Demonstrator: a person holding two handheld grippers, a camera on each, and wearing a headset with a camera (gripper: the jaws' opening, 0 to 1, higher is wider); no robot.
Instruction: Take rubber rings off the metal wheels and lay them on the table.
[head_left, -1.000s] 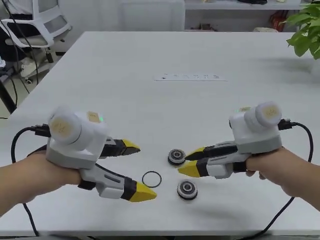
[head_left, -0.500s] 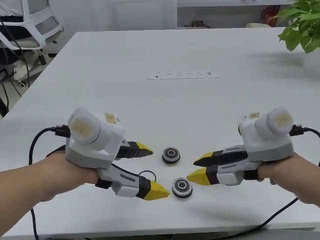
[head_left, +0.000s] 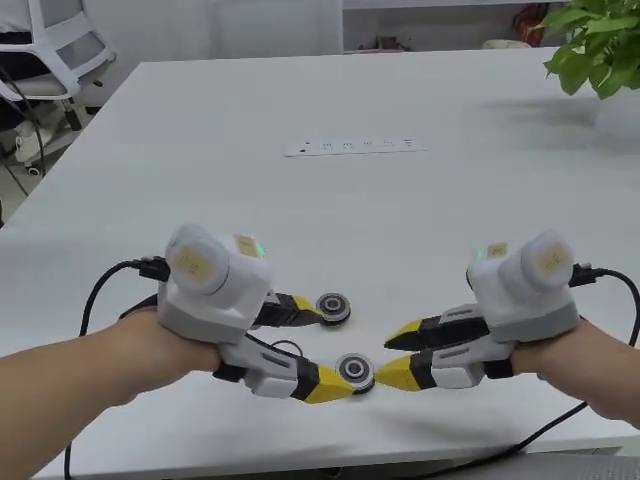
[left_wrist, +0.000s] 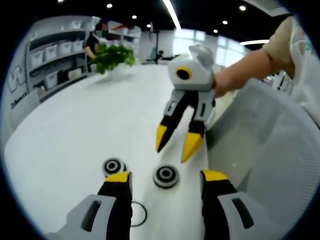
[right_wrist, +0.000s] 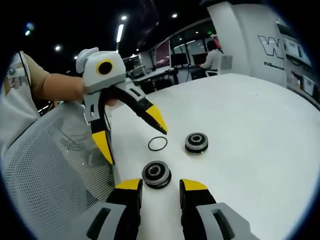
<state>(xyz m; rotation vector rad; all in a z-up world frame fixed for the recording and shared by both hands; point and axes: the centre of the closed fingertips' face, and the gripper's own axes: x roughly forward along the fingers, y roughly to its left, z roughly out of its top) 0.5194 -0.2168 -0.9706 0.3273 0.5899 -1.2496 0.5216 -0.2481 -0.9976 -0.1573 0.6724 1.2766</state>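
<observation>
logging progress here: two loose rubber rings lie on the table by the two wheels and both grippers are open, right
Not quite. One loose rubber ring lies on the table, not two, as the right gripper view shows. The rest holds: the nearer wheel and the farther wheel lie by it, and the left gripper and the right gripper are both open.

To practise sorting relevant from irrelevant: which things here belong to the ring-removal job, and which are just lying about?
Job: near wheel, far wheel, loose rubber ring, left gripper, right gripper.
Lying about: white strip, plant, chair.
</observation>
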